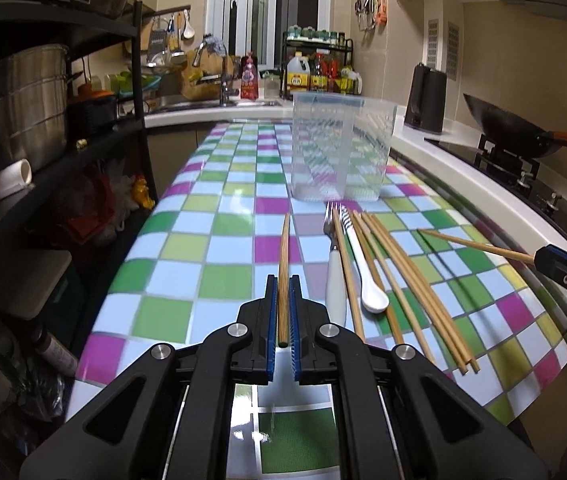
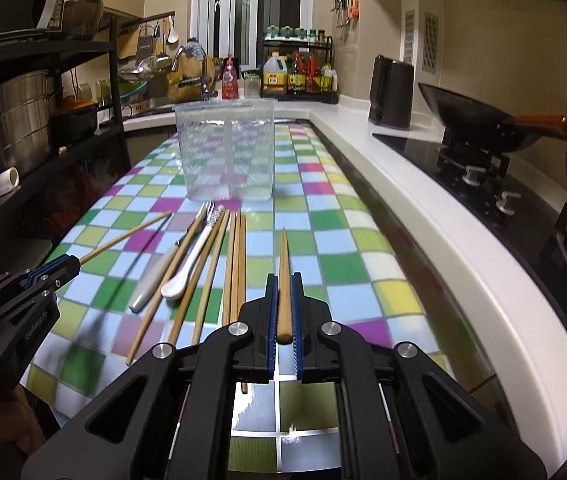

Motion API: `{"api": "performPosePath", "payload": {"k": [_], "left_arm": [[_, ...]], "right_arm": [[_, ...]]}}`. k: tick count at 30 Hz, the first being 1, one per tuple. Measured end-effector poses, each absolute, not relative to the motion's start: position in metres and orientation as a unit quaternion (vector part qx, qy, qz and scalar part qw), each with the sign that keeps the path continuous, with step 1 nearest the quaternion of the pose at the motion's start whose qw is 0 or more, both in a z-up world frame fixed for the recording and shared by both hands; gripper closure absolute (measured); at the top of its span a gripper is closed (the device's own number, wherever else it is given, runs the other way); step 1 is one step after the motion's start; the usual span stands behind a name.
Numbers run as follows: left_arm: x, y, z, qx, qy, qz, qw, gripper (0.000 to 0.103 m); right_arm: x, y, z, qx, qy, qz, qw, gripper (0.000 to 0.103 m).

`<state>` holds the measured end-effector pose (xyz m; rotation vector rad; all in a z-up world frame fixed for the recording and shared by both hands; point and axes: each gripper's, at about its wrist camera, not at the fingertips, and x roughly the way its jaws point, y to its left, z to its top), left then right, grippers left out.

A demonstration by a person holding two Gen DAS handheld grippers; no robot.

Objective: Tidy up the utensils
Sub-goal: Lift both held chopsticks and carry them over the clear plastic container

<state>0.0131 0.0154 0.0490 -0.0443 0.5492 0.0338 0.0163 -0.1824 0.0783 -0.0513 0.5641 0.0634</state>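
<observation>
My left gripper (image 1: 283, 282) is shut on one wooden chopstick (image 1: 284, 240), which points ahead above the chequered tabletop (image 1: 203, 272). My right gripper (image 2: 283, 280) is shut on another chopstick (image 2: 282, 256), also held off the table. Each gripper shows in the other's view: the right gripper (image 1: 543, 259) at the right edge, the left gripper (image 2: 72, 265) at the left. Between them lie a white-handled fork (image 1: 334, 276), a white spoon (image 1: 365, 276) and several loose chopsticks (image 1: 407, 284). A clear plastic container (image 1: 339, 148) stands upright just beyond them.
A white counter (image 2: 423, 216) runs along the right with a black kettle (image 2: 389, 96) and a wok (image 2: 479, 120) on the stove. A dark shelf with a steel pot (image 1: 23, 108) stands left. The sink and a bottle rack (image 1: 317, 68) are at the back.
</observation>
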Motion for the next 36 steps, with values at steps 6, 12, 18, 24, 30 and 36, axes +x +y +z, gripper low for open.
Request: {"api": "performPosePath", "payload": {"k": [6, 12, 18, 24, 30, 36], "left_arm": [[0.009, 0.016, 0.064, -0.017, 0.245, 0.015, 0.969, 0.097], [0.010, 0.024, 0.083, -0.037, 0.230, 0.004, 0.972, 0.097], [0.025, 0.041, 0.113, -0.077, 0.229, -0.034, 0.970, 0.097], [0.051, 0.052, 0.133, -0.080, 0.243, -0.074, 0.964, 0.097], [0.073, 0.056, 0.142, -0.087, 0.255, -0.087, 0.959, 0.097], [0.088, 0.057, 0.154, -0.091, 0.259, -0.093, 0.957, 0.097]], "right_arm": [[0.015, -0.181, 0.101, -0.027, 0.260, 0.034, 0.965, 0.097], [0.020, -0.183, 0.122, -0.022, 0.242, 0.034, 0.970, 0.097], [0.032, -0.194, 0.142, -0.002, 0.230, 0.040, 0.972, 0.097], [0.048, -0.194, 0.162, 0.006, 0.220, 0.054, 0.974, 0.097], [0.072, -0.194, 0.175, 0.012, 0.236, 0.070, 0.969, 0.096], [0.096, -0.196, 0.181, 0.017, 0.265, 0.084, 0.961, 0.096]]}}
